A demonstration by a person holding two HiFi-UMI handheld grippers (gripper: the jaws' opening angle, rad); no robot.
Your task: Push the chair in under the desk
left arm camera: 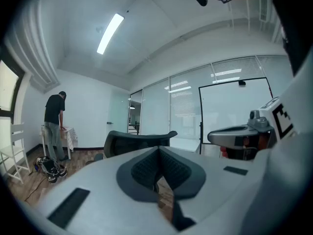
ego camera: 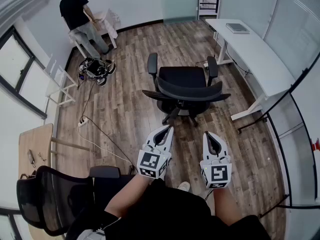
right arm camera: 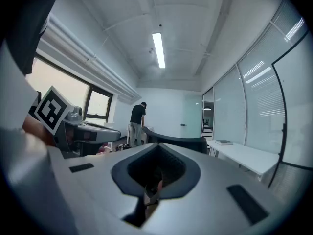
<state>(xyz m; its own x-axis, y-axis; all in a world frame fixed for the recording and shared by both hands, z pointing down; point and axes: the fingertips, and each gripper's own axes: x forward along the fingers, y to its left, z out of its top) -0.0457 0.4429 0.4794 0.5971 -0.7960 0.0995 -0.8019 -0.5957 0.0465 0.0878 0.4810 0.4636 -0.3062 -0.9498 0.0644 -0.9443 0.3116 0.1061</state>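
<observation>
Pressing shut with nothing between them, the jaws of the left gripper and the right gripper point forward side by side. Near their tips, but untouched, stands the black mesh-backed office chair with armrests, its curved backrest turned toward the grippers. It sits out in the open on the brown wood-plank floor, well apart from the long white desk that runs along the glass wall on the right. In the far left corner a person in a black top stands beside a small white table.
</observation>
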